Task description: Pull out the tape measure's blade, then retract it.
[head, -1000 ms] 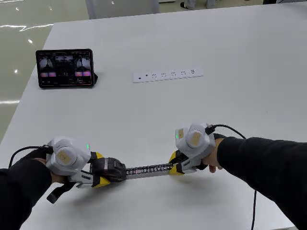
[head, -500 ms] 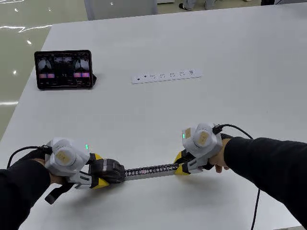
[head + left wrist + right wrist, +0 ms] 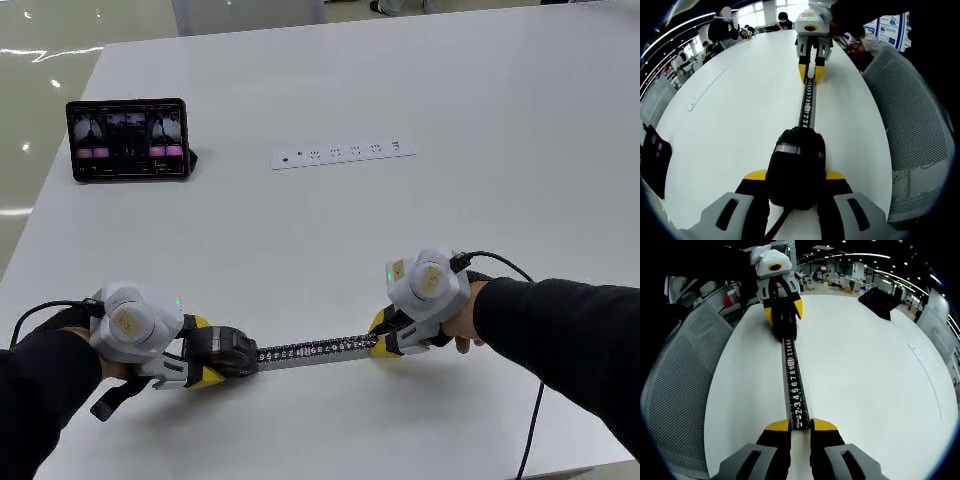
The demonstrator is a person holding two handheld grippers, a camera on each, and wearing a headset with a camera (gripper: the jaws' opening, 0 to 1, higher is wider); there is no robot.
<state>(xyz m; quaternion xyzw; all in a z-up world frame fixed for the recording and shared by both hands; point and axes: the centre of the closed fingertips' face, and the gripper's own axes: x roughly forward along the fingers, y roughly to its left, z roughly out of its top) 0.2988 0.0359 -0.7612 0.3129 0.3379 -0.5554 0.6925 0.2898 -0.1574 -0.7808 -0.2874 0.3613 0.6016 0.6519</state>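
A black tape measure case (image 3: pixel 222 351) lies on the white table near the front edge, and my left gripper (image 3: pixel 200 352) is shut on it; the case (image 3: pixel 796 167) sits between the yellow-tipped jaws in the left gripper view. Its numbered blade (image 3: pixel 315 351) runs out to the right along the table. My right gripper (image 3: pixel 382 344) is shut on the blade's end (image 3: pixel 799 424). In the right gripper view the blade (image 3: pixel 792 380) stretches ahead to the case (image 3: pixel 785 322) held by the left gripper (image 3: pixel 782 315). The right gripper (image 3: pixel 812 70) faces me in the left gripper view.
A tablet (image 3: pixel 128 138) stands at the table's far left with its screen lit. A white power strip (image 3: pixel 343 153) lies flat at mid-table. A grey mesh chair (image 3: pixel 920 135) stands just off the table's near edge. Cables trail from both grippers.
My right gripper has moved to the right with the blade's end, and more of the blade is out of the case. The left gripper has held the case about where it was.
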